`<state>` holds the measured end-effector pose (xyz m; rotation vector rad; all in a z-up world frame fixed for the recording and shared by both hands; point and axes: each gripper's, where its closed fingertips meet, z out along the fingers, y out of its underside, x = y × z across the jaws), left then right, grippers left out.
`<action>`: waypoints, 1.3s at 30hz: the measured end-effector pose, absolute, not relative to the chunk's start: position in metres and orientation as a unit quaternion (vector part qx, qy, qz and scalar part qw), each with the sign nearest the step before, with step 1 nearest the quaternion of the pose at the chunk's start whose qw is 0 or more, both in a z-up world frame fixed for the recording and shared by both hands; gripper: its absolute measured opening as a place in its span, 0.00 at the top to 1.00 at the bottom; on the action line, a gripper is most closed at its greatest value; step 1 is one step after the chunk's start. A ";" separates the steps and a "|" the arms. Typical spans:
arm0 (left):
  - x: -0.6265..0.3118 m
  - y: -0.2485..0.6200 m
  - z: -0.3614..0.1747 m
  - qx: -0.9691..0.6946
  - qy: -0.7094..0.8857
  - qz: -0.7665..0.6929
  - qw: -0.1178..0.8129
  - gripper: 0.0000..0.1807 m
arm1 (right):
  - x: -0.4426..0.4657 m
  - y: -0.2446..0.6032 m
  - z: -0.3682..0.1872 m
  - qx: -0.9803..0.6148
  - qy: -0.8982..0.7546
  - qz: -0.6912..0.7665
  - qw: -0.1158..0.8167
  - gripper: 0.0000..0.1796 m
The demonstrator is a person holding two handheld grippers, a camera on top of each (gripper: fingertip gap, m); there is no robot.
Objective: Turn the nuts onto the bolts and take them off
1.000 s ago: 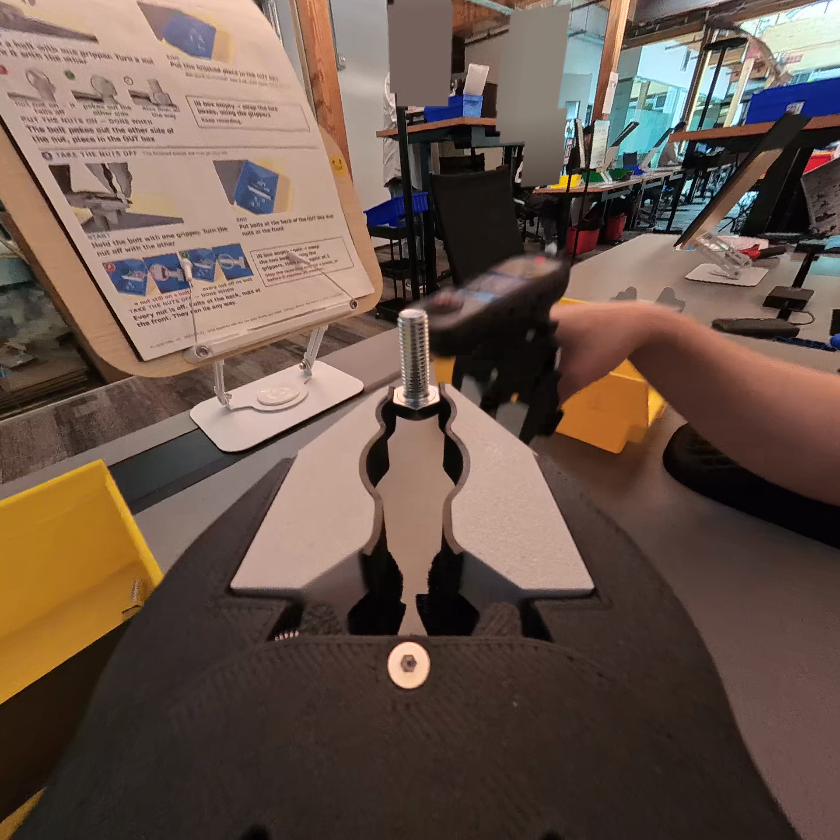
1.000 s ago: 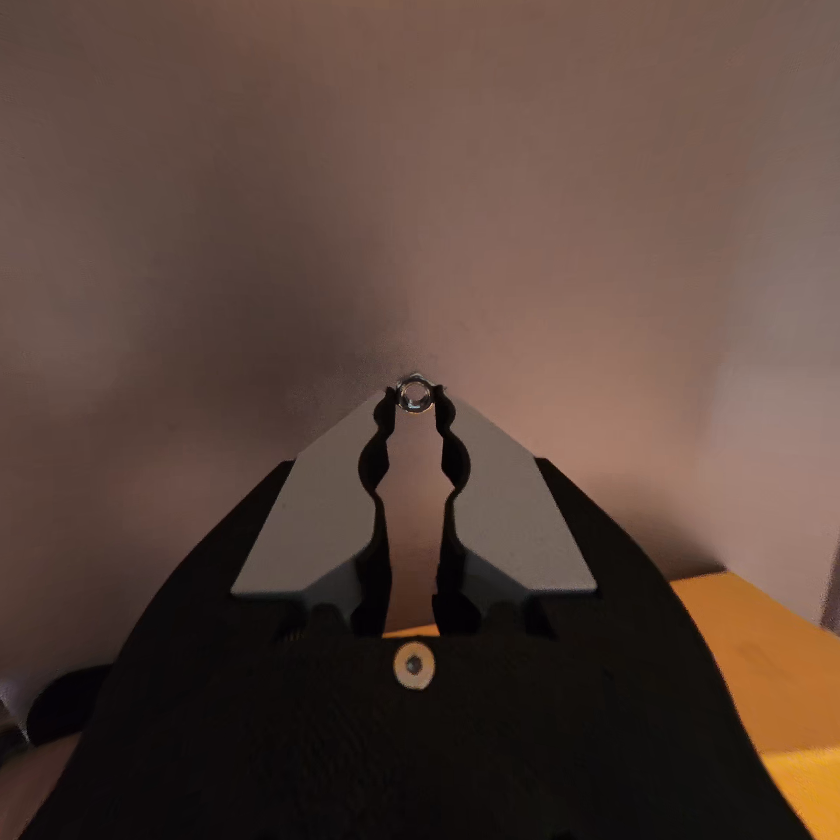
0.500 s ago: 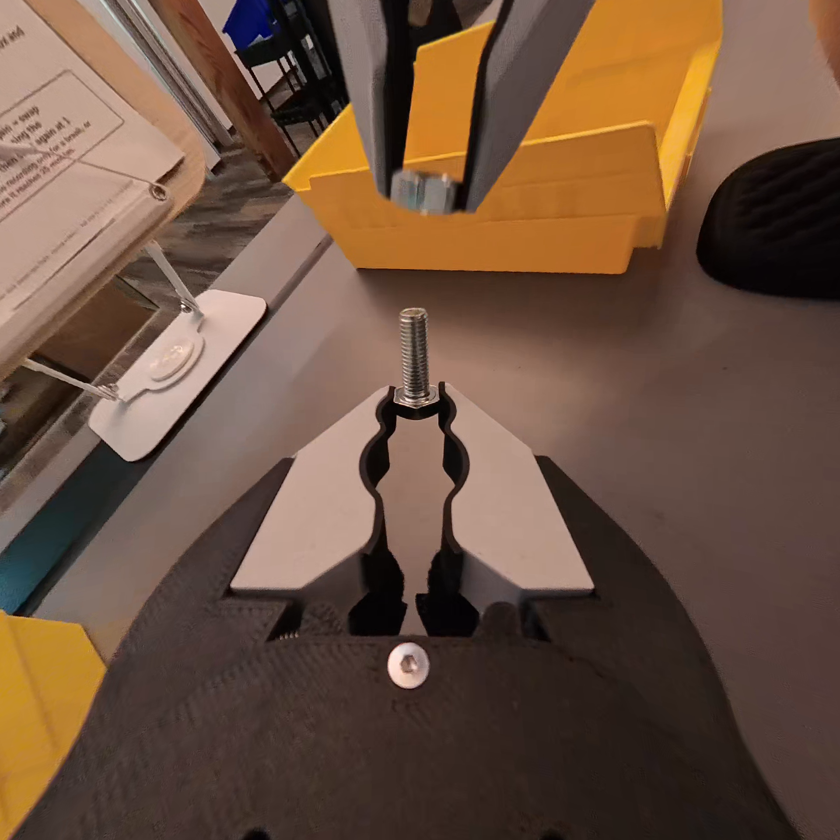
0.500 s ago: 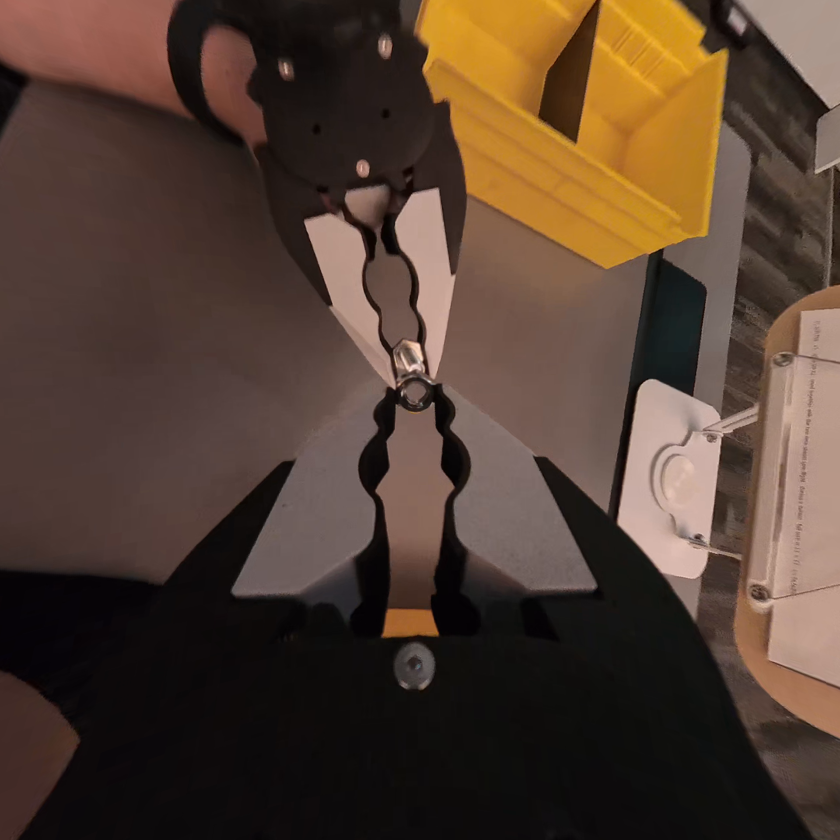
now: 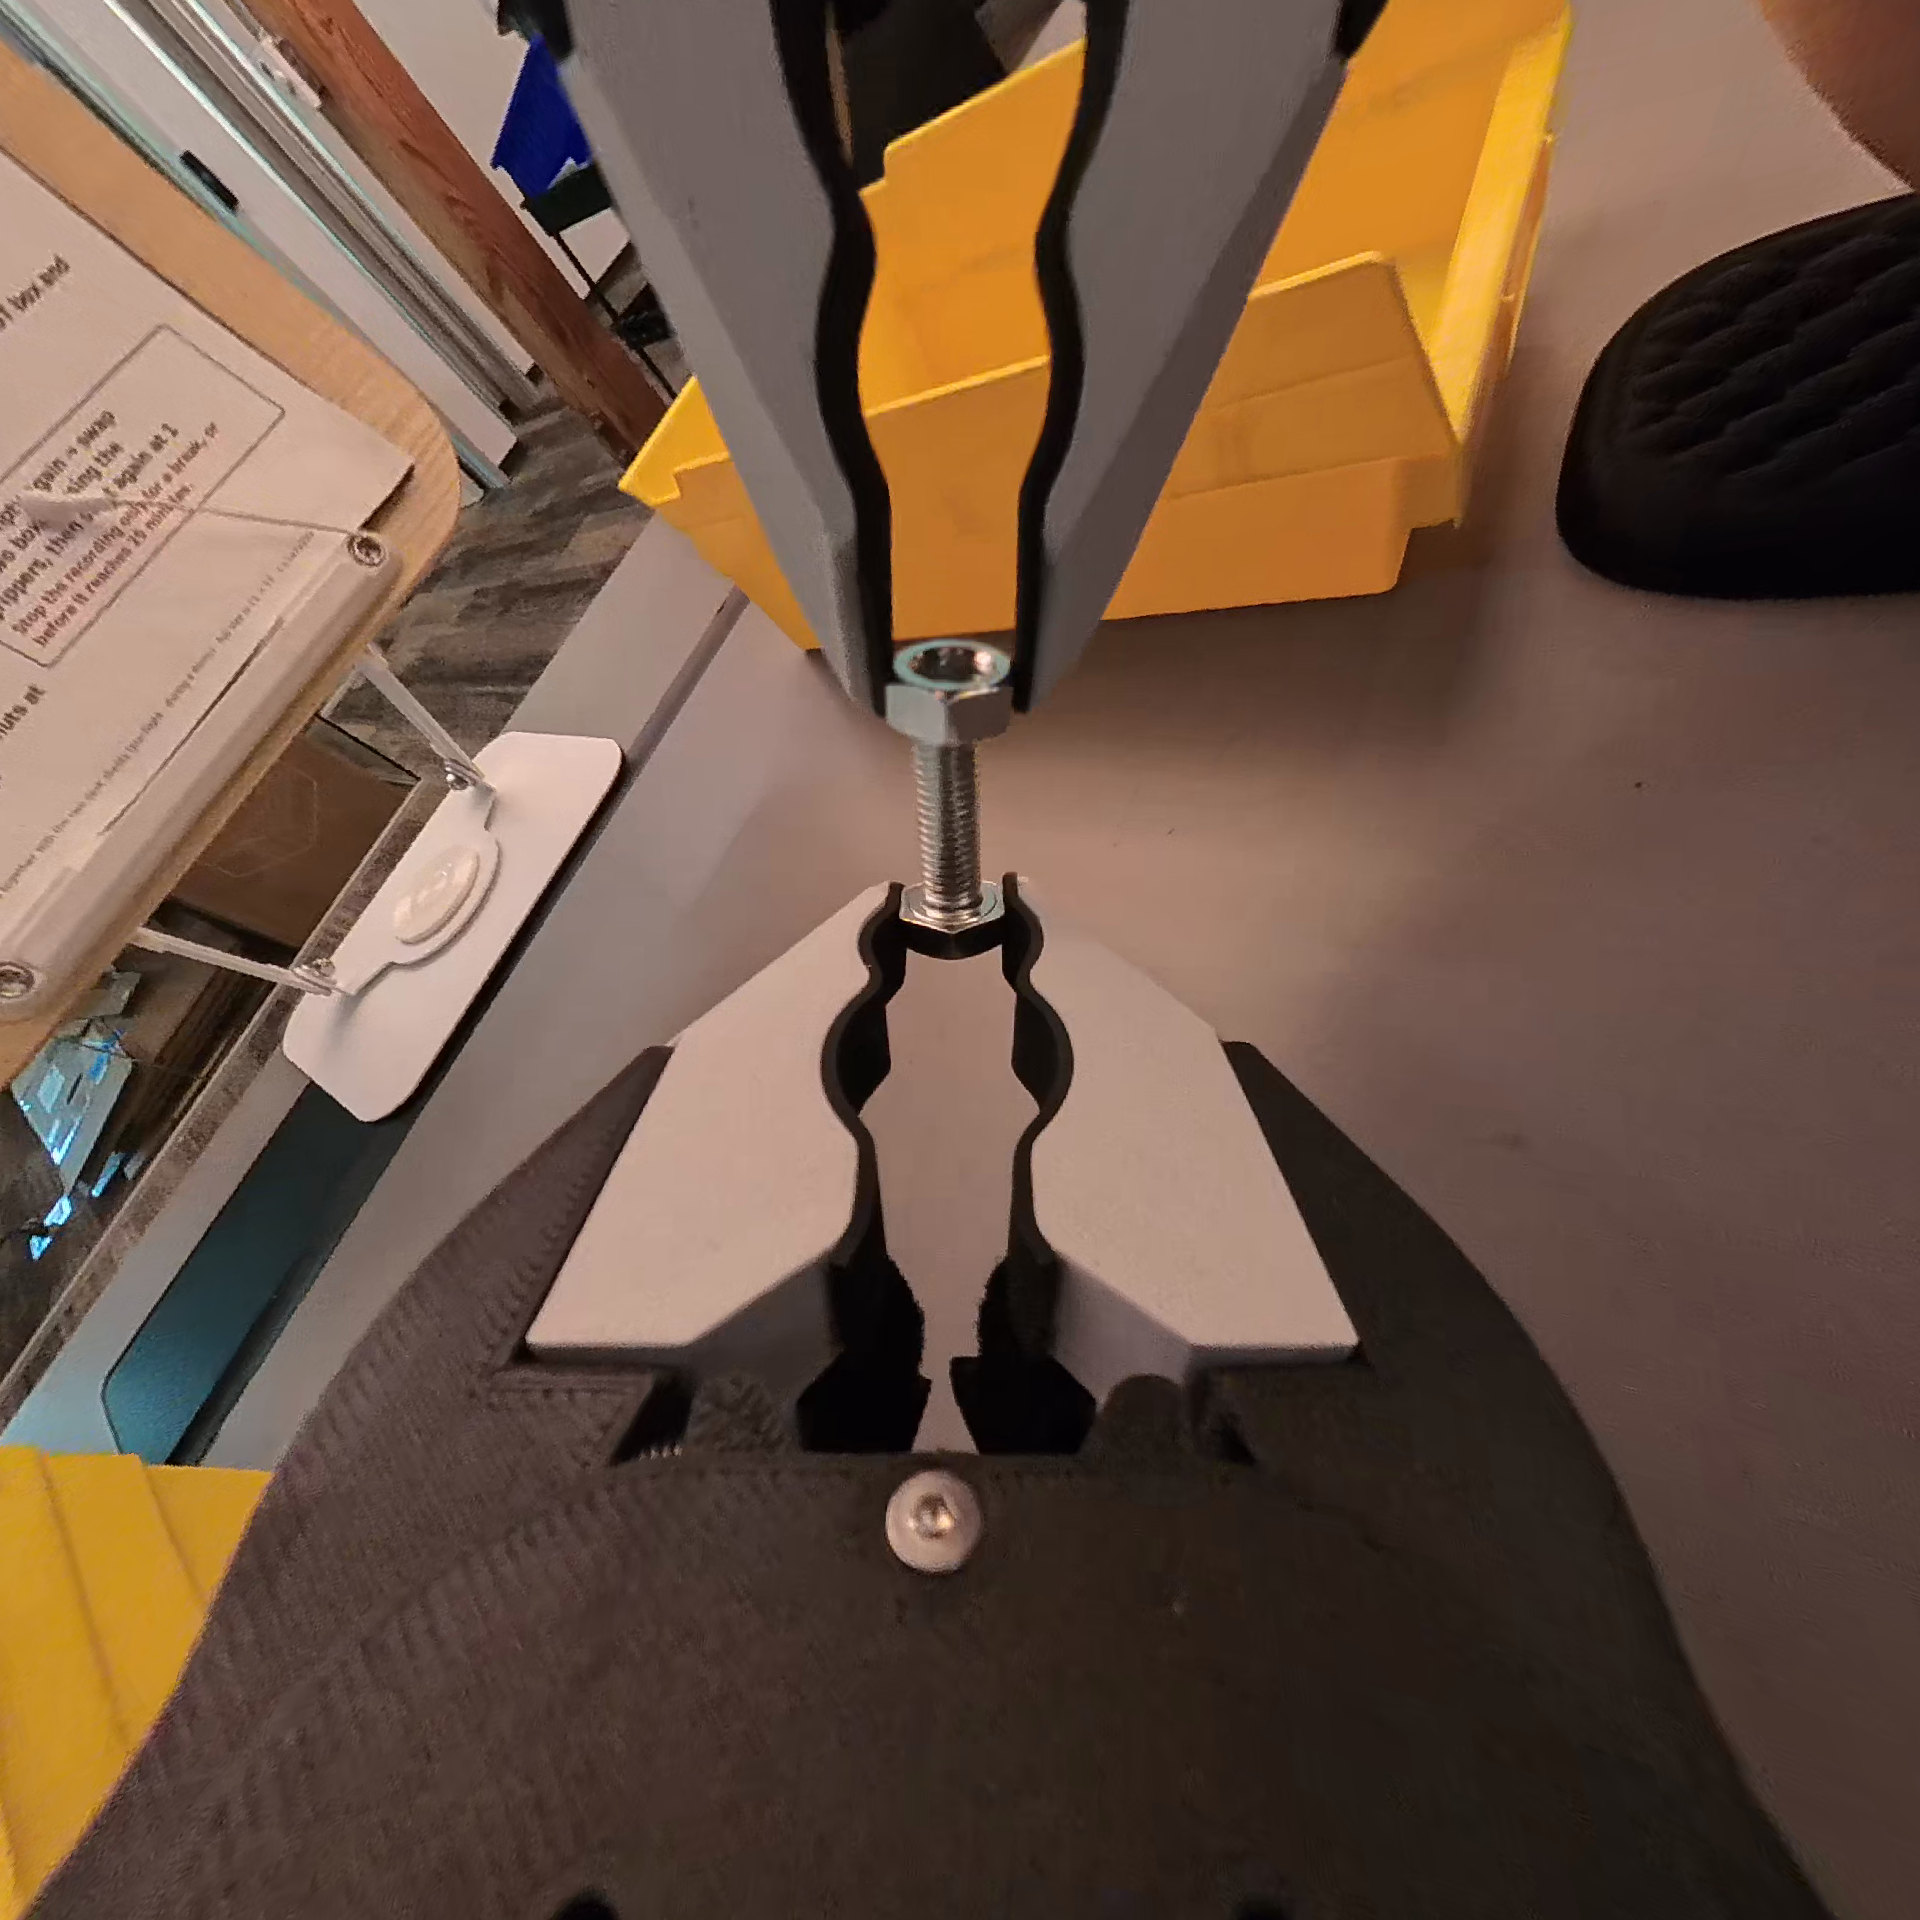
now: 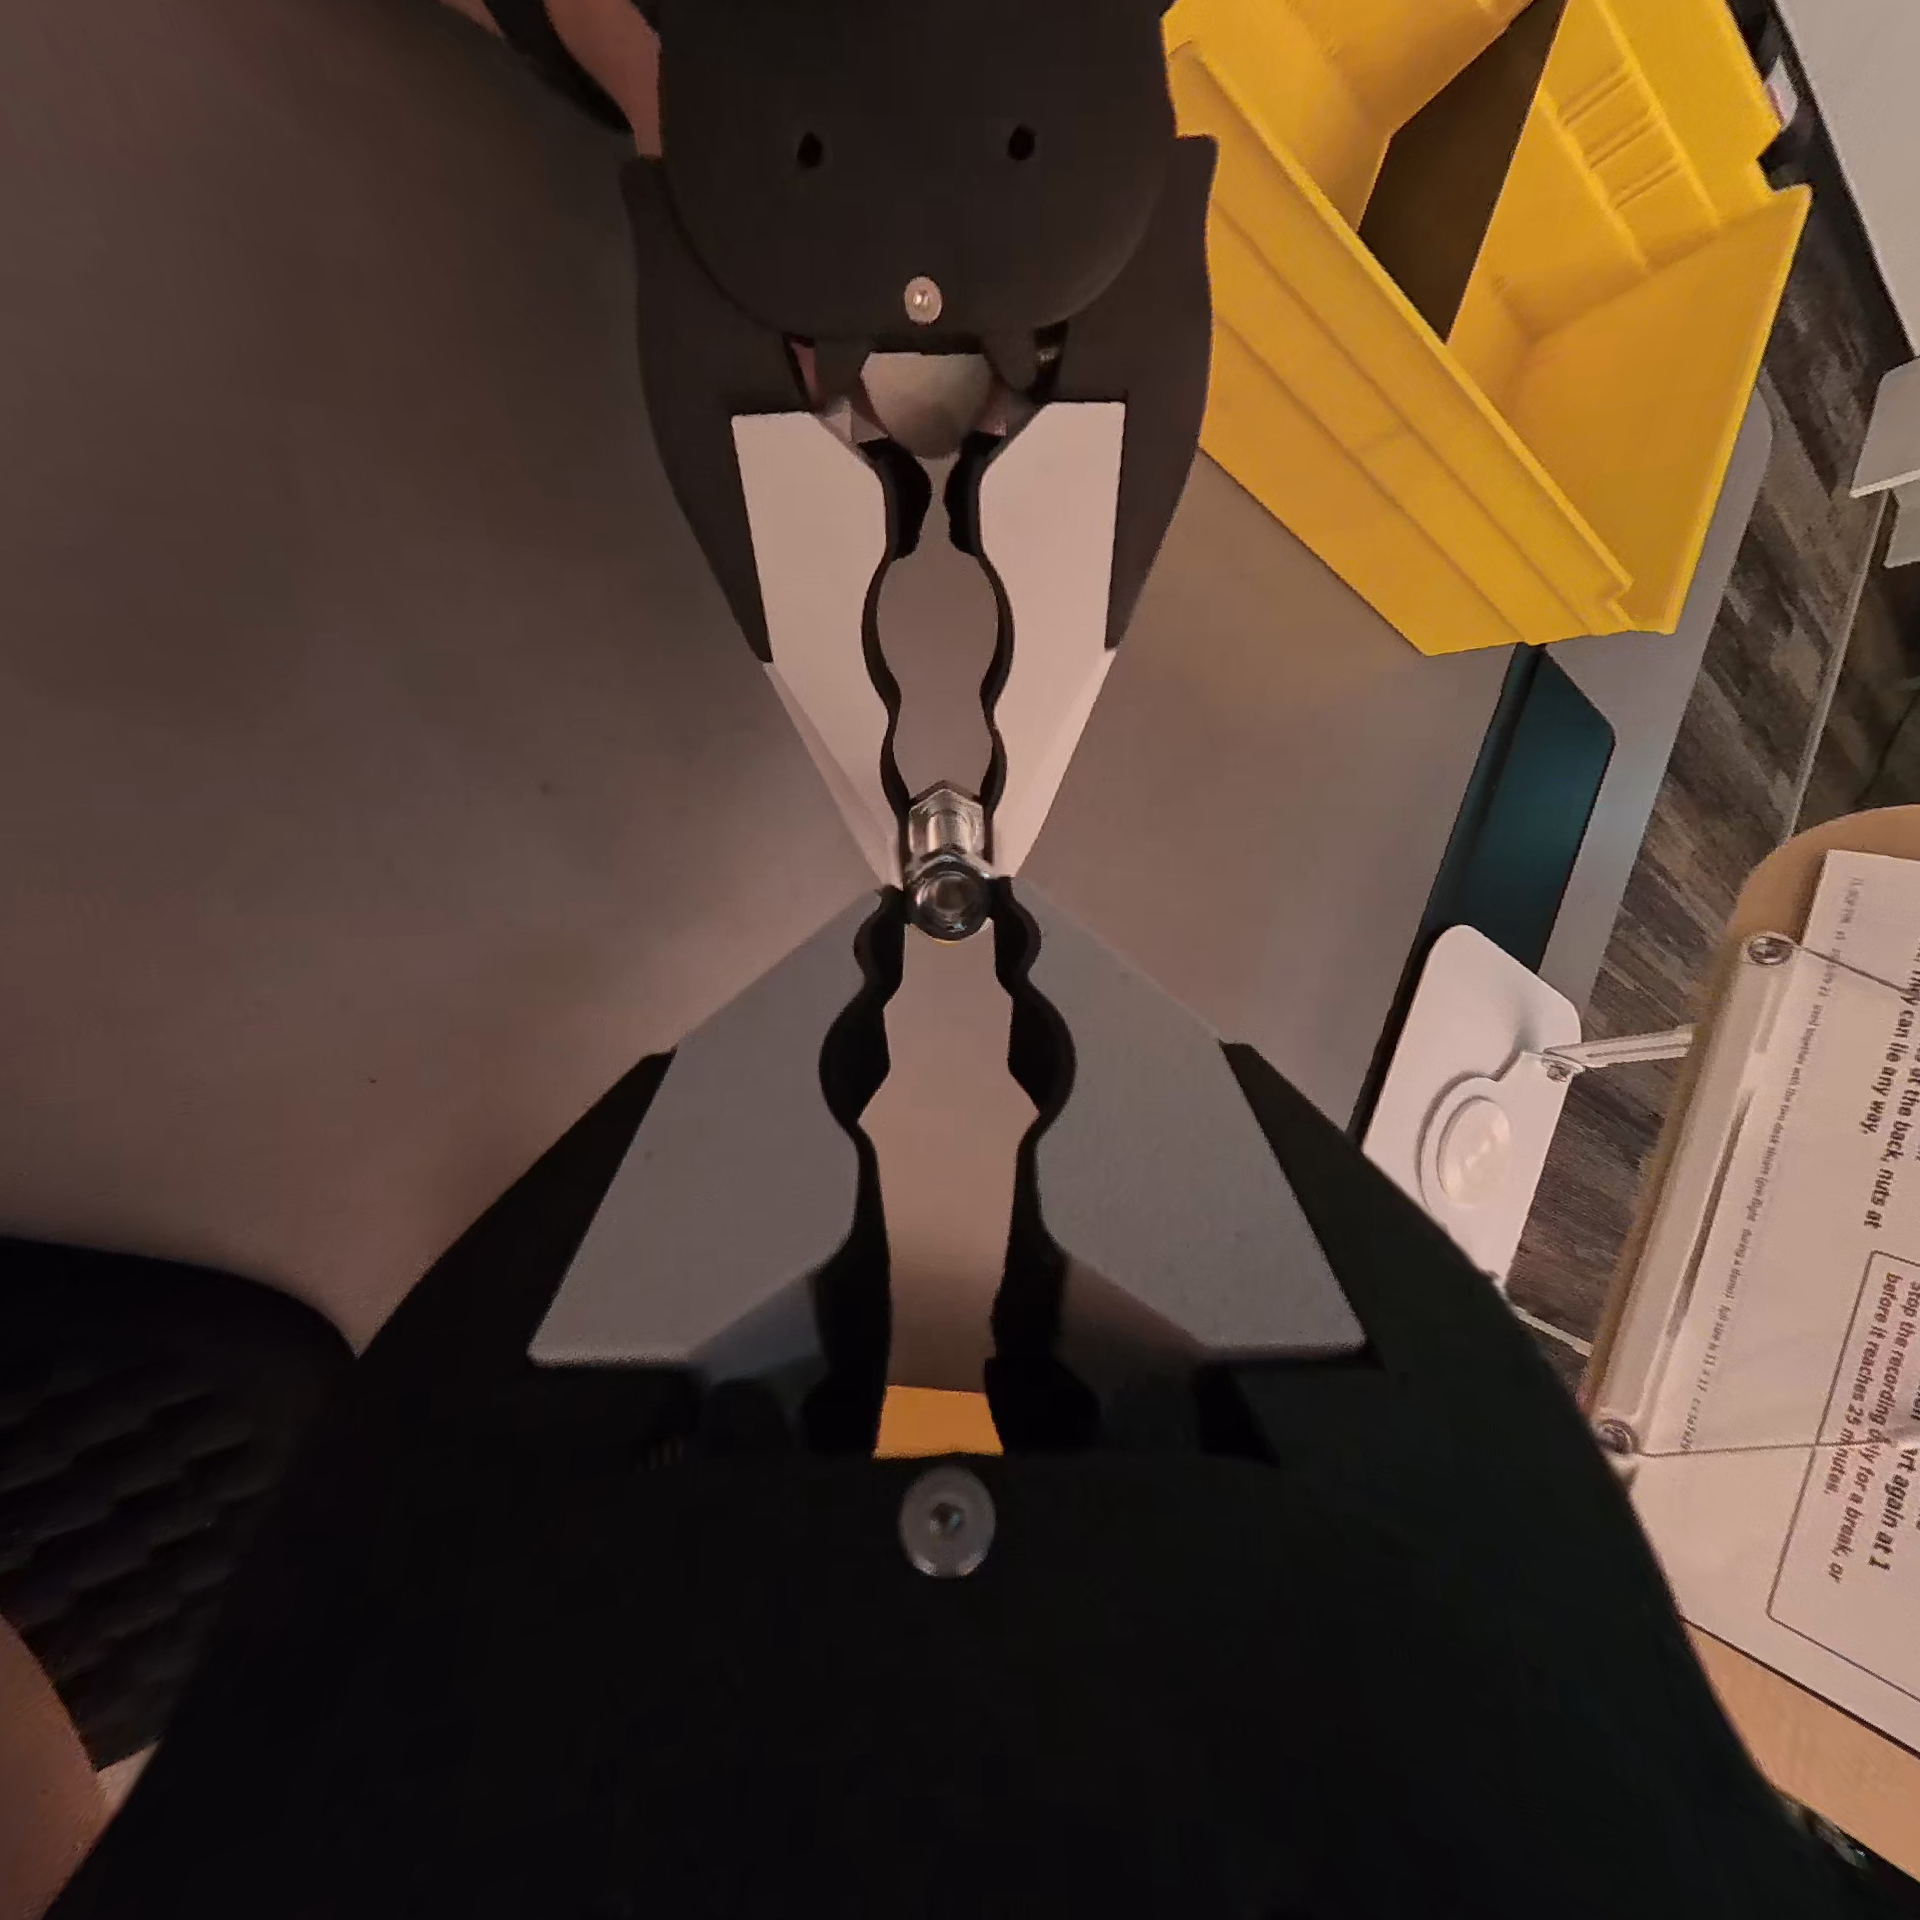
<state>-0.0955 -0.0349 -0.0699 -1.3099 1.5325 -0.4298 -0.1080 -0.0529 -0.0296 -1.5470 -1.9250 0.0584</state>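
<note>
My left gripper (image 5: 948, 914) is shut on the hex head of a silver bolt (image 5: 945, 831), whose threaded shank points up and away from it. My right gripper (image 5: 951, 681) comes down from the top of the left wrist view, shut on a silver hex nut (image 5: 948, 694) that sits on the tip of the bolt's shank. In the right wrist view my right gripper (image 6: 943, 914) holds the nut (image 6: 943, 902) at its tips, and the bolt (image 6: 943, 831) runs on to the left gripper (image 6: 940, 821) opposite. Both hang above the grey table (image 5: 1507, 935).
A yellow bin (image 5: 1299, 416) stands behind the grippers, and another yellow bin (image 6: 1507, 343) with a divider is near the table edge. An instruction sheet on a wooden board (image 5: 156, 540) stands on a white base (image 5: 447, 914) at the left. A black pad (image 5: 1756, 416) lies at the right. The left gripper's tips are roughly 5 cm from the right gripper's.
My right gripper has come down with the nut from well above the bolt until the nut sits on the shank's tip. My left gripper has kept hold of the bolt.
</note>
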 end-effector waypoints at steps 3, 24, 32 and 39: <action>-0.095 -0.038 -0.070 -0.532 0.649 -0.169 0.517 0.91 | -0.107 -0.056 -0.031 -0.587 -0.743 0.014 0.322 0.91; -0.106 -0.023 -0.049 -0.534 0.610 -0.140 0.569 0.91 | -0.119 -0.042 -0.011 -0.686 -0.633 0.102 0.345 0.91; -0.121 0.003 -0.043 -0.582 0.553 -0.085 0.589 0.91 | -0.131 -0.016 -0.005 -0.757 -0.527 0.148 0.357 0.91; -0.135 0.020 -0.040 -0.622 0.510 -0.062 0.591 0.91 | -0.141 0.000 -0.002 -0.803 -0.432 0.200 0.359 0.91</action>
